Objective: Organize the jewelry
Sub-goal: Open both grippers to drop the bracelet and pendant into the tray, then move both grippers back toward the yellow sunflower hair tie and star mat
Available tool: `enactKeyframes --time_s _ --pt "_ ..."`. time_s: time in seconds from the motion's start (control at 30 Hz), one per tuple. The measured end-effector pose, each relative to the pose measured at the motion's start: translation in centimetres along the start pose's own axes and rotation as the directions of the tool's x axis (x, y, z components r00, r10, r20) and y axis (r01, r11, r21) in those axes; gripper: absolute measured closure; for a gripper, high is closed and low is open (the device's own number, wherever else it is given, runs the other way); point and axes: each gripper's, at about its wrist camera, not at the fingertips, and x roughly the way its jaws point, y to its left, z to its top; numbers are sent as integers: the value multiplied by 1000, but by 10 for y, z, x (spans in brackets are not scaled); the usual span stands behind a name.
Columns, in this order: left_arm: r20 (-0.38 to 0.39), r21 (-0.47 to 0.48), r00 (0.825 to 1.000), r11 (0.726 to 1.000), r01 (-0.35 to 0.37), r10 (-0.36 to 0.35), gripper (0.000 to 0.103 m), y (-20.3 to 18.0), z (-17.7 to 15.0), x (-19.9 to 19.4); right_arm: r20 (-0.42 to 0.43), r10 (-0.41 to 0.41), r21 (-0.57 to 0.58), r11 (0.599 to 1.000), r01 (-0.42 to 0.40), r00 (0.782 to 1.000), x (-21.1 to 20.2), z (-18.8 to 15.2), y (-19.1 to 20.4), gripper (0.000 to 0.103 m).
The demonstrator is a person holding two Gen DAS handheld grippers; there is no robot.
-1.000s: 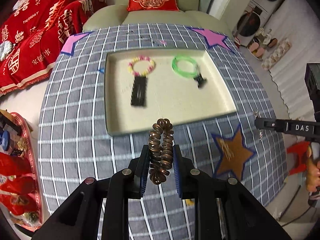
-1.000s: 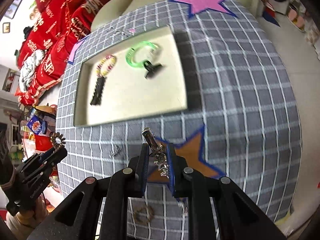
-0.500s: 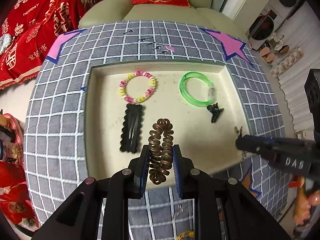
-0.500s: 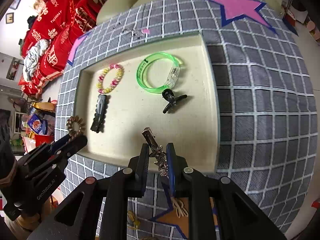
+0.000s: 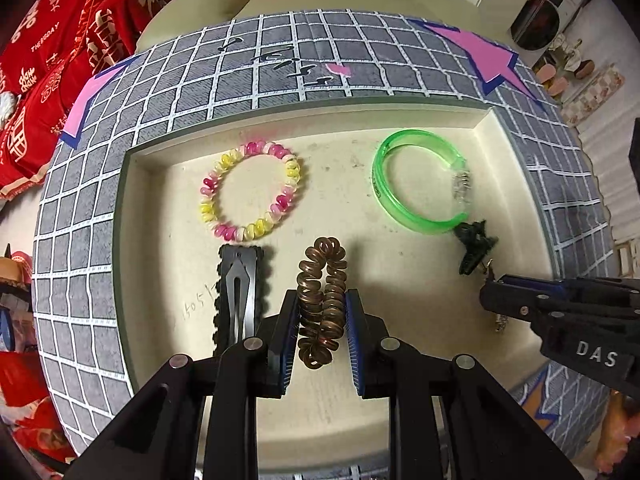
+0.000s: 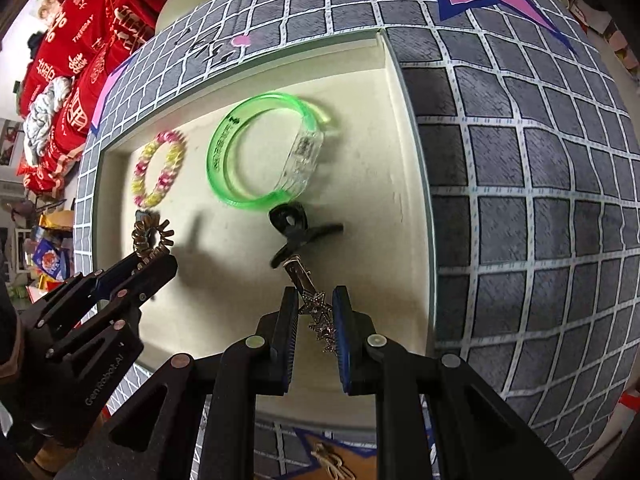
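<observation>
Left claw (image 5: 322, 322) fingers cover the lower coils of the brown spiral hair tie (image 5: 322, 300); I can't see where it ends. Black snap clip (image 5: 239, 292) bottom hidden behind the claw body. Right wrist view: green bangle (image 6: 262, 148) and pink-yellow bracelet (image 6: 159, 168) are motion-blurred. Star clip (image 6: 316, 308) detail too small to read. Tray (image 5: 120, 240) near edge cut off by both claws.

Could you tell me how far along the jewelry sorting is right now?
Four pieces already lie in the tray: beaded bracelet, green bangle, black snap clip, black claw clip. In hand: left gripper holds the brown coil tie, right gripper the star clip, both over the tray, unreleased.
</observation>
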Motion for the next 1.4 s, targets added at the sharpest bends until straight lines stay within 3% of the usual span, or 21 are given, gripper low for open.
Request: enactKeyframes --time_s 0.3,0.33,0.4,0.47,0.57,0.87,0.93,0.97,1.37,1.4 --pt "7 50 998 997 -56 56 71 -7 1 7 13 -4 -28 1000 4 1000 3 7 8 84" --pt "5 48 998 997 -60 60 67 -7 2 7 12 -3 -27 1000 3 1000 3 7 8 84" --pt "17 40 997 996 -82 81 49 -7 2 5 9 -5 -28 1000 5 1000 3 8 9 83" --pt "45 38 994 994 -101 99 49 -6 2 0 4 3 -27 1000 -3 1000 4 8 9 82" --pt "47 47 994 994 -98 95 49 -7 3 -5 11 18 -14 1000 -18 1000 1 8 9 62" --pt "63 21 994 995 -95 93 49 2 -1 -27 97 86 20 996 -89 992 -34 10 13 54" --pt "69 20 993 995 -101 99 29 2 -4 -33 112 97 19 995 -99 989 -42 9 16 50" --pt "79 16 991 994 -110 108 13 3 -6 -36 118 99 16 995 -101 988 -44 8 17 48" --pt "106 2 990 996 -93 92 12 14 -40 -69 162 93 35 994 -100 982 -71 -29 17 41" --pt "107 2 990 996 -94 94 7 15 -43 -71 164 91 38 994 -99 982 -73 -34 16 40"
